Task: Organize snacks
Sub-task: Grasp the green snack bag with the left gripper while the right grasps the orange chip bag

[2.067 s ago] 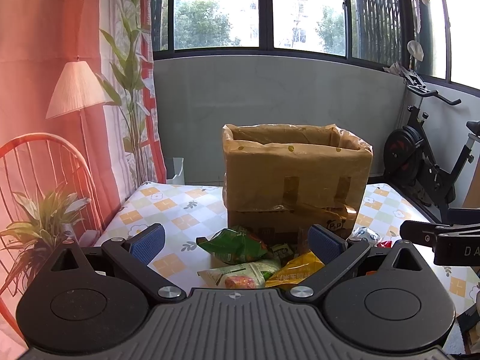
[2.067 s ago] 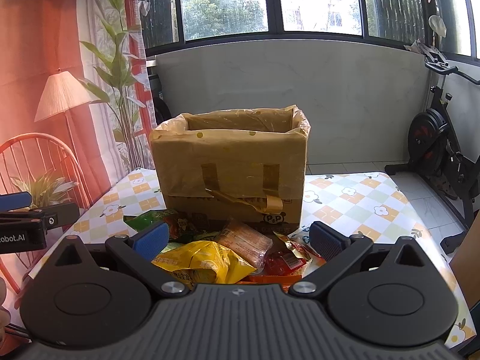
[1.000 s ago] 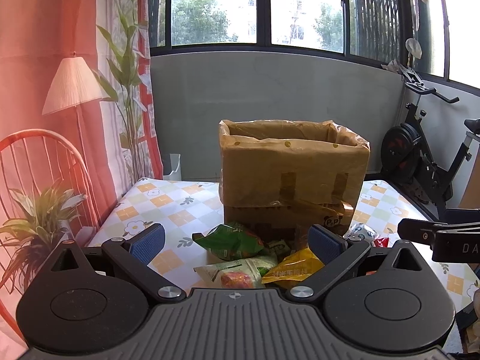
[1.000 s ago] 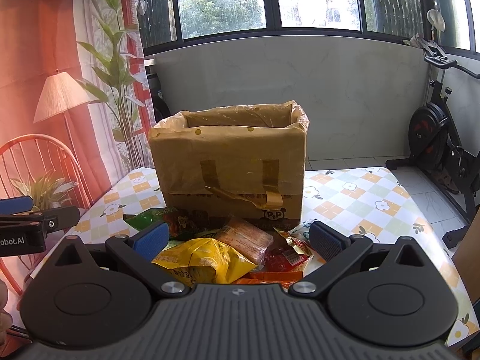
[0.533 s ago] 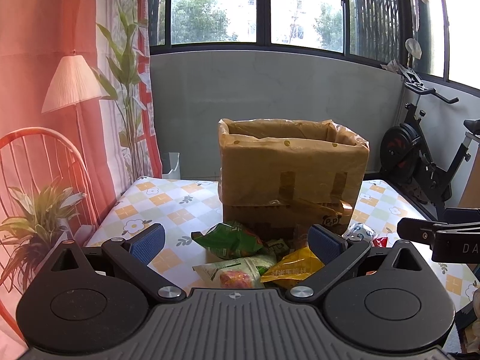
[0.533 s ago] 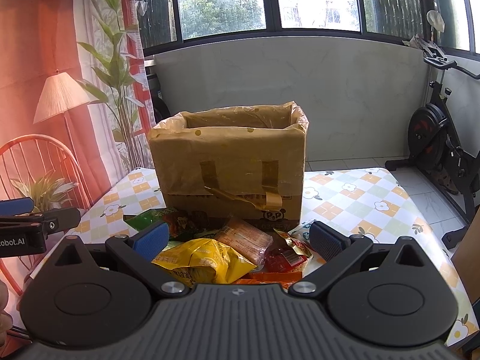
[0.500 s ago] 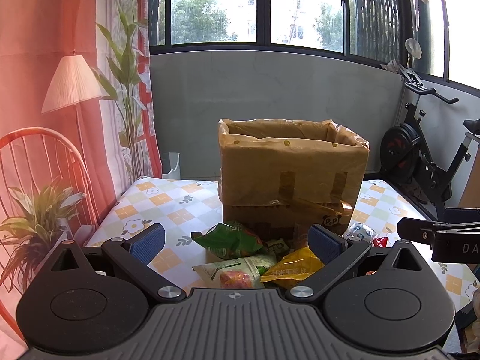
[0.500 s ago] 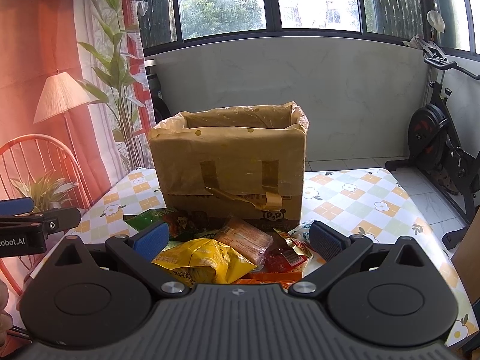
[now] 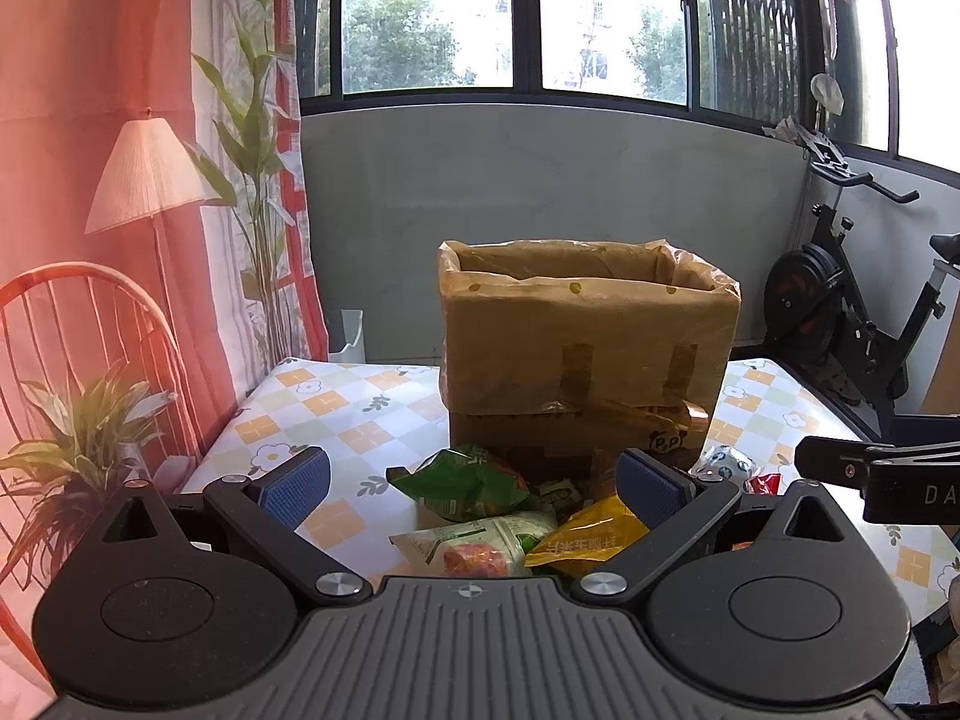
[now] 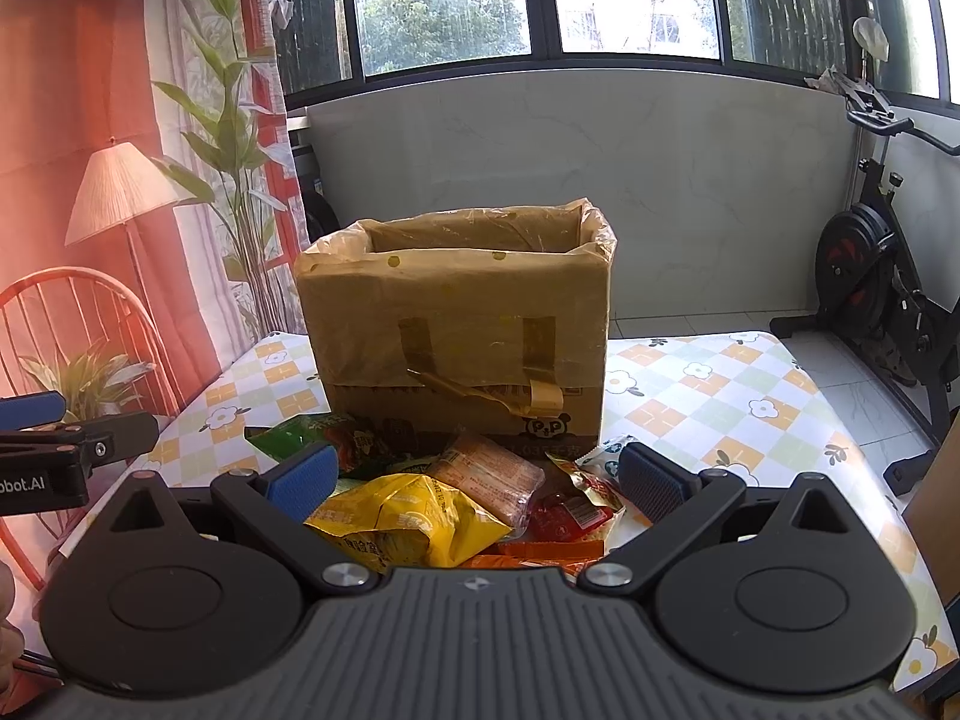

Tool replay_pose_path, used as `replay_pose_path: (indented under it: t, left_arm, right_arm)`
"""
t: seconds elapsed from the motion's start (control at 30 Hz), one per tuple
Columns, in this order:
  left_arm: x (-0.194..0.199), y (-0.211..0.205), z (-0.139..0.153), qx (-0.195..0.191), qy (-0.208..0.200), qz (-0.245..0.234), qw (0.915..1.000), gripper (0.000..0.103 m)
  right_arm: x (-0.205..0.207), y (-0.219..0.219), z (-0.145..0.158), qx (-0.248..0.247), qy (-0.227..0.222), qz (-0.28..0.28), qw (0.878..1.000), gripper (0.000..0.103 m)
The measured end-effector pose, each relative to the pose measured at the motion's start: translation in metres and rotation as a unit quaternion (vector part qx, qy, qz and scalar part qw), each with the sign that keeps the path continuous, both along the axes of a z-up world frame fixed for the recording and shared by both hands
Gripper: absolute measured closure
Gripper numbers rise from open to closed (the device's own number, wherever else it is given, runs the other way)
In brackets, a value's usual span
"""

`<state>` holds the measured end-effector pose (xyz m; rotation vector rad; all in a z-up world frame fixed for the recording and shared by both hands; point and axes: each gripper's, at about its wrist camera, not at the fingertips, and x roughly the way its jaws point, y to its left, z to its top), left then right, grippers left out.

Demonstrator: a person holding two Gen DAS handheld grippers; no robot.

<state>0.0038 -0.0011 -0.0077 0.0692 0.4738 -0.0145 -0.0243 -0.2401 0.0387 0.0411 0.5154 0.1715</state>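
Nothing shifted. Left gripper (image 9: pixel 474 477), right gripper (image 10: pixel 474 474): jaws wide, empty. Crinkly yellow snack bag (image 10: pixel 408 525) at 6 o'clock of brown plastic-lined cardboard box (image 10: pixel 459 324); pinch mid-bag.

Snack pile (image 10: pixel 456 498) against box (image 10: pixel 456 330); bare tablecloth (image 10: pixel 720 396) rightward.

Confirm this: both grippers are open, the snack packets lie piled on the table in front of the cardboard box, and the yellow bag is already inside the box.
Not quite. The right wrist view shows the yellow bag on the table in the pile before the cardboard box, not inside. The rest holds.
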Motion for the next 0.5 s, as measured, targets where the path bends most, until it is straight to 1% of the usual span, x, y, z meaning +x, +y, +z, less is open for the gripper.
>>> replay_pose_path:
  t: [0.1,0.17,0.23,0.3,0.4,0.5]
  left_arm:
    - [0.000,0.006,0.003,-0.008,-0.006,0.011,0.9999,0.001]
    - [0.002,0.013,0.006,-0.015,-0.008,0.025,0.9996,0.001]
    - [0.005,0.018,0.007,-0.017,-0.014,0.041,0.9989,0.001]
    - [0.007,0.022,0.007,-0.013,-0.023,0.053,0.9983,0.001]
    - [0.011,0.026,0.004,-0.005,-0.034,0.062,0.9975,0.001]
    - [0.018,0.031,-0.002,-0.009,-0.035,0.062,0.9974,0.002]
  right_arm:
    - [-0.001,-0.005,0.004,0.013,-0.019,0.007,1.000,0.001]
    - [-0.003,-0.014,0.007,0.035,-0.044,0.005,0.998,0.000]
    - [-0.006,-0.023,0.007,0.050,-0.085,0.004,0.995,0.000]
    - [-0.006,-0.026,0.007,0.039,-0.111,-0.003,0.993,0.000]
    - [-0.001,-0.025,0.004,0.020,-0.121,-0.001,0.992,0.000]
    - [0.007,-0.021,-0.004,0.014,-0.114,0.022,0.993,0.000]
